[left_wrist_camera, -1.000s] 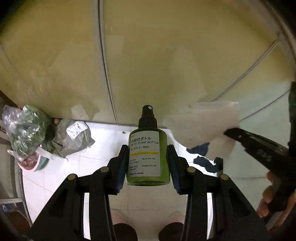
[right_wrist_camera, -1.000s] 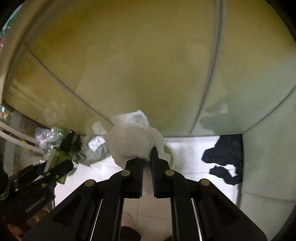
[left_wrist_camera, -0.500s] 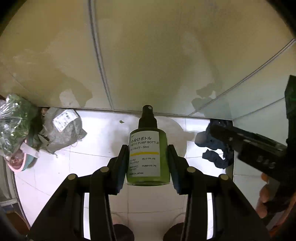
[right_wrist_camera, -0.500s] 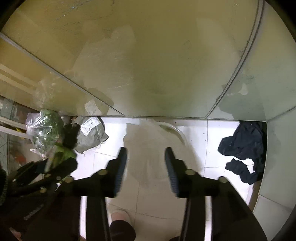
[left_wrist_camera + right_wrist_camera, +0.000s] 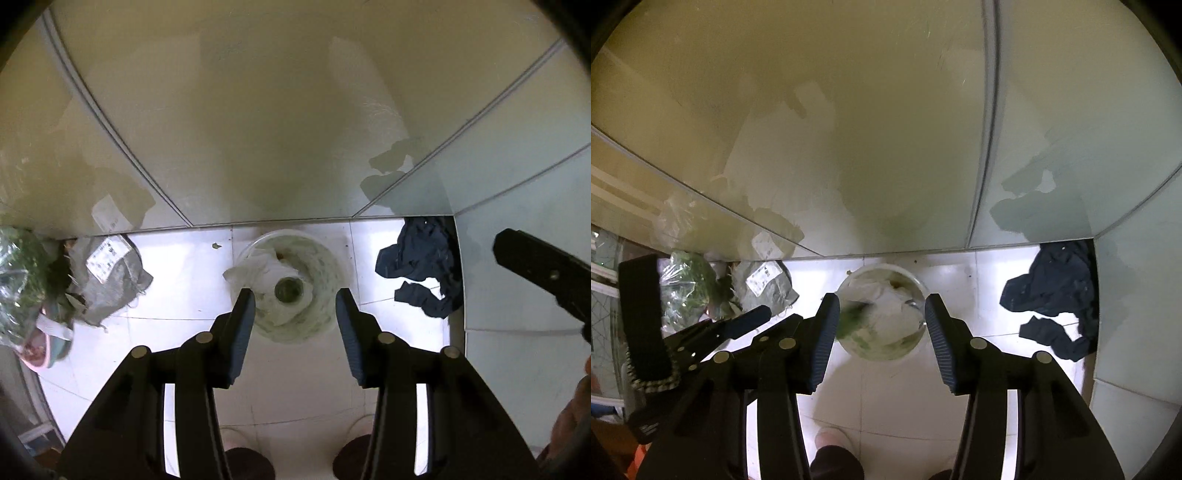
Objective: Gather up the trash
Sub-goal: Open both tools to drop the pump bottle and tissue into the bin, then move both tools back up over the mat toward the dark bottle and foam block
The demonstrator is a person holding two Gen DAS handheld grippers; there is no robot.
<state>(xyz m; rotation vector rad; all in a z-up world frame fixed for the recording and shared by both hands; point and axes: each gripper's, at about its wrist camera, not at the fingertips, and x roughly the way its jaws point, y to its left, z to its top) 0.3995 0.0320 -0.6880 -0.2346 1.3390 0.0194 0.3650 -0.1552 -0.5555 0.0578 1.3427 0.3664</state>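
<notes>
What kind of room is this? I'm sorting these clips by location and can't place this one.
Probably a bathroom or washing corner, though no fixture shows: glossy tiled walls meet a white tiled floor, dark clothing lies crumpled in the corner, and a small white bin stands by the wall.

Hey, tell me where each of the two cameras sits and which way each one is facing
Left wrist: rides the left claw, looking steeply down past its open fingers into the white bin on the tiled floor; the person's shoes and the right claw show at the edges.
Right wrist: rides the right claw, also looking steeply down at the white bin; the left claw and one shoe show.
Shared: the bin, the dark cloth, the grey bag.
</notes>
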